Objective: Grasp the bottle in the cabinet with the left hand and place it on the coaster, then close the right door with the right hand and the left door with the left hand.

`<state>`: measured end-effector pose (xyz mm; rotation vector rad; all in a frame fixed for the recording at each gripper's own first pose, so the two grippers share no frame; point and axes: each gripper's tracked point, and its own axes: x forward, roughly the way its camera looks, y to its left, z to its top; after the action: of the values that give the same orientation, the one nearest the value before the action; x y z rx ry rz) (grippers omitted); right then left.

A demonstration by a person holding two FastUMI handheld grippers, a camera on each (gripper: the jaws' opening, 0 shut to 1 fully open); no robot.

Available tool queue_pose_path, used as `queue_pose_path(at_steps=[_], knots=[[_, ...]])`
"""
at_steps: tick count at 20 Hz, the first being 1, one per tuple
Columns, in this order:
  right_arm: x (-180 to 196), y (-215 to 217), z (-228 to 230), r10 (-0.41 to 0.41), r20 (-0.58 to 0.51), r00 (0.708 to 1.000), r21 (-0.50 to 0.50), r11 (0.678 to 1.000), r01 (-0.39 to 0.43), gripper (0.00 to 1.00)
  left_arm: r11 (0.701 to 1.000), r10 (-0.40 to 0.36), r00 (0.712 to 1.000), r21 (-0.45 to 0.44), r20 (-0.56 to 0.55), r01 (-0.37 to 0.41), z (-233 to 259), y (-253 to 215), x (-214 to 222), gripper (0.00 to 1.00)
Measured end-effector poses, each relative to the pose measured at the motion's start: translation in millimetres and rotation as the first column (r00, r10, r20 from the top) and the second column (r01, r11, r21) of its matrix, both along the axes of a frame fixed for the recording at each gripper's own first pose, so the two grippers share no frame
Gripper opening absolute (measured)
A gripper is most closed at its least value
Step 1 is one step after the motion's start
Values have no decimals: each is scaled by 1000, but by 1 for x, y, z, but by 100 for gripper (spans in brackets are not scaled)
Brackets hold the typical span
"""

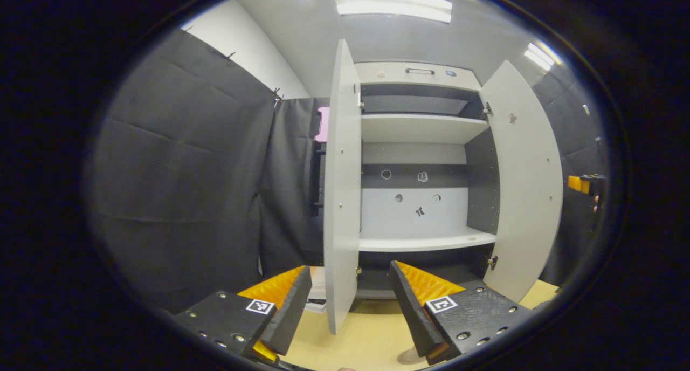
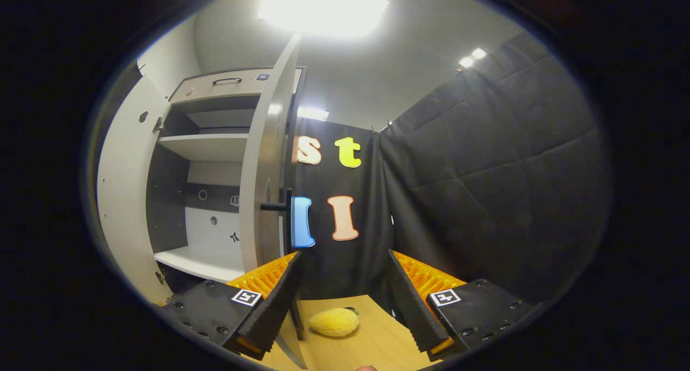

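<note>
In the left gripper view, black booth cloth covers the left of the frame. Just left of centre stands the cabinet's left door [image 1: 341, 198], swung wide and seen nearly edge-on. At centre the cabinet [image 1: 418, 160] is open, its pale shelves bare; no bottle stands on any shelf here. Right of centre the right door [image 1: 525, 182] also hangs open. At the far right edge the other gripper peeps in beside that door. At the bottom of the frame the left tongs [image 1: 350, 301] are spread wide and hold nothing, with the left door's lower edge between the fingers but untouched. A pale round shape at the bottom edge of the wooden bench [image 1: 366, 338] may be the coaster; it is too cut off to tell, and the bottle cannot be placed from these frames.

In the right gripper view, the cabinet sits at the left of the frame, and the right door [image 2: 264, 171] stands left of centre with its dark handle [image 2: 276, 206] on the outer face. At bottom centre the right tongs [image 2: 342, 298] are released and empty, with a yellow lemon-like object [image 2: 334, 321] on the bench between them.

With the shelves bare, closing the right door seems the step in hand. It would go best by setting a finger flat against the outer face near the handle and pushing in a steady arc, keeping the left tongs out of the doorway.
</note>
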<state>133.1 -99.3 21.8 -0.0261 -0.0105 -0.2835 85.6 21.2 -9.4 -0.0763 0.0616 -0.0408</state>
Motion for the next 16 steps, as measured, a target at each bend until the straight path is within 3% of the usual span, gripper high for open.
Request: queue_pose_path(at_steps=[5, 8, 10, 11, 12, 16], knots=[[19, 6, 2, -57, -15, 998, -18, 998, 57, 97, 998, 58, 998, 25, -1, -58, 1, 46, 5, 86], [17, 9, 3, -90, -1, 996, -46, 995, 90, 91, 995, 91, 996, 36, -3, -91, 0, 76, 10, 86], [17, 12, 2, -83, 3, 997, -47, 995, 83, 94, 994, 106, 994, 29, -11, -105, -5, 89, 13, 86], [17, 14, 3, -83, 1, 997, -43, 996, 83, 94, 994, 109, 994, 21, -14, -109, -7, 94, 16, 93], [16, 17, 2, -86, 1, 996, -39, 996, 86, 94, 994, 109, 994, 13, -16, -109, -8, 98, 17, 79], [15, 32, 2, -81, 6, 997, -25, 996, 81, 94, 994, 105, 994, 8, -10, -105, -12, 107, 23, 84]])
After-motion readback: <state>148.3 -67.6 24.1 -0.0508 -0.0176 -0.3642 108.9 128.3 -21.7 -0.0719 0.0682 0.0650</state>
